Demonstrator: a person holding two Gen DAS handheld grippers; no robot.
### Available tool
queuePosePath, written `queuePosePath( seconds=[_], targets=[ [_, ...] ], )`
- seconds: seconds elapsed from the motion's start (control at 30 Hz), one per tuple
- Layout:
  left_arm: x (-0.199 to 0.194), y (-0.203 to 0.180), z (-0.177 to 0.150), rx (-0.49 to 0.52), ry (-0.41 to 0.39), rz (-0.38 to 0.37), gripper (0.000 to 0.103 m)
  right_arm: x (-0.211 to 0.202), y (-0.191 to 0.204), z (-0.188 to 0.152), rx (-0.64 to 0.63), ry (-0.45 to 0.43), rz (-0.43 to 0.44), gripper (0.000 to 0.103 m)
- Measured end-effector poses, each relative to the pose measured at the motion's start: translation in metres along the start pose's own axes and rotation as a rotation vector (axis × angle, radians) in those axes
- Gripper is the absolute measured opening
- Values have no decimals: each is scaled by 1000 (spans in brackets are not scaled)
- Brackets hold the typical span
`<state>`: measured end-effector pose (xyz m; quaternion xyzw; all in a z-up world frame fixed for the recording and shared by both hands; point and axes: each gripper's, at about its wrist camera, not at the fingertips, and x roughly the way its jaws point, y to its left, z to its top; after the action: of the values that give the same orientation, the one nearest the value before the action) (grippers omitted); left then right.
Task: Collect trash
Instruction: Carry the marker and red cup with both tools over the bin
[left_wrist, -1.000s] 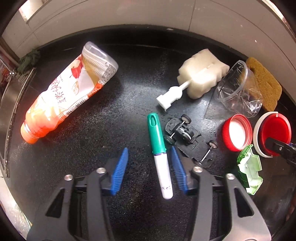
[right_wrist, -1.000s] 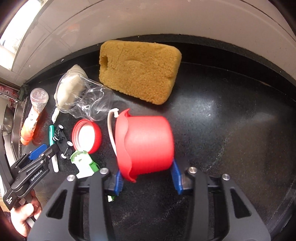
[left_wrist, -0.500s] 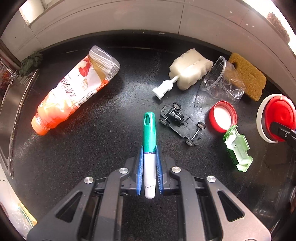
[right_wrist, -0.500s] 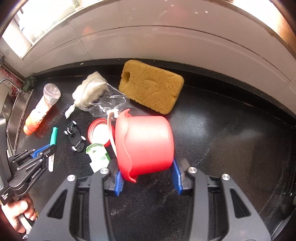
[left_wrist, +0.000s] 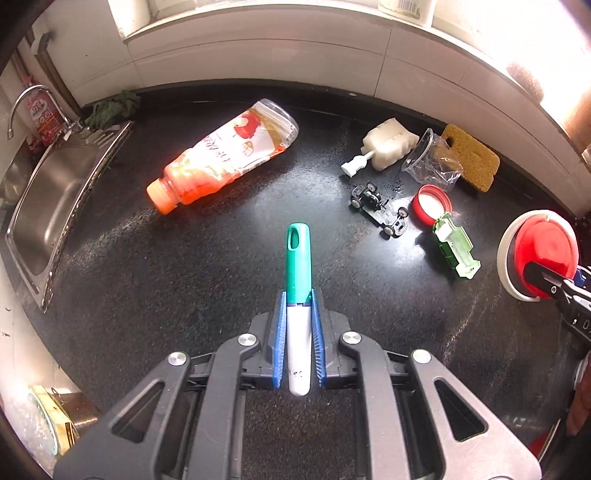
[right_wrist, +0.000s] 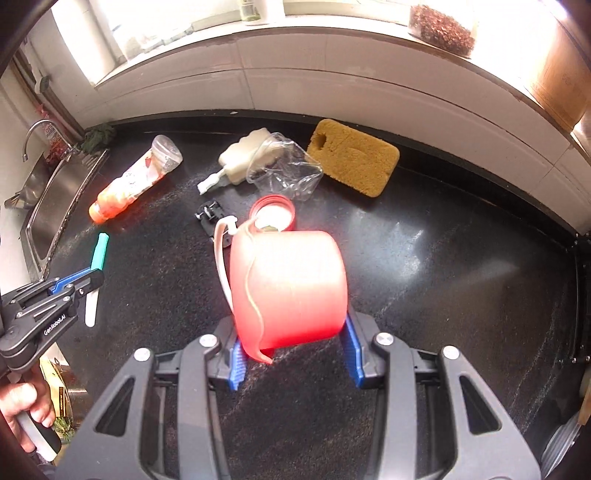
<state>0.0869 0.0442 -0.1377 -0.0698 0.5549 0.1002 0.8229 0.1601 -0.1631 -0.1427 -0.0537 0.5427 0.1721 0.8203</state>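
A: Left claw (left_wrist: 298, 332) clamped tight on the white marker pen with the green cap (left_wrist: 298, 280), cap jutting out toward twelve o'clock, clear of the black speckled counter (left_wrist: 184, 288).

B: Right claw (right_wrist: 291, 354) pinching the red plastic cup with the white rim (right_wrist: 288, 284), tipped on its side, mouth toward nine o'clock. Nothing visible inside from this angle.

A: Risk there? Smooth, rounded wall, blue pads only at the base end. Could roll or slip out on a sharp swing.

B: Same for the pen: slick barrel, long cap overhanging. Could pivot between the pads.

A: Left behind on the counter: crushed orange drink bottle (left_wrist: 225, 158) at eleven, orange liquid pooled at its neck. Cap on, so probably no spill.

B: Crumpled clear plastic cup (left_wrist: 432, 162) at one o'clock, looks empty. Red screw lid with white lining (left_wrist: 431, 205) just below it, open side up, empty too.

A: No bin in either view. Drop spot impossible to tell.
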Motion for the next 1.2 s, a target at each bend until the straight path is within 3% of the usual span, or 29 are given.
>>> queuePosePath(
  seconds=[0.3, 0.47, 0.7, 0.9, 1.2],
  targets=[
    [-47, 77, -54, -129, -50, 50, 13, -20, 104, -24, -187, -21, 87, 42],
    [-74, 145, -106, -271, -63, 102, 13, -21, 201, -53, -358, 6, 205, 42],
    [-93, 248, -210, -502, -29, 192, 13, -17, 353, -119, -604, 88, 411, 42],
    [-77, 314, -298, -647, 10, 204, 13, 4, 453, -178, -735, 182, 510, 42],
    [13, 363, -381, -754, 33, 73, 13, 91, 531, -229, -759, 310, 458, 42]
  ],
)
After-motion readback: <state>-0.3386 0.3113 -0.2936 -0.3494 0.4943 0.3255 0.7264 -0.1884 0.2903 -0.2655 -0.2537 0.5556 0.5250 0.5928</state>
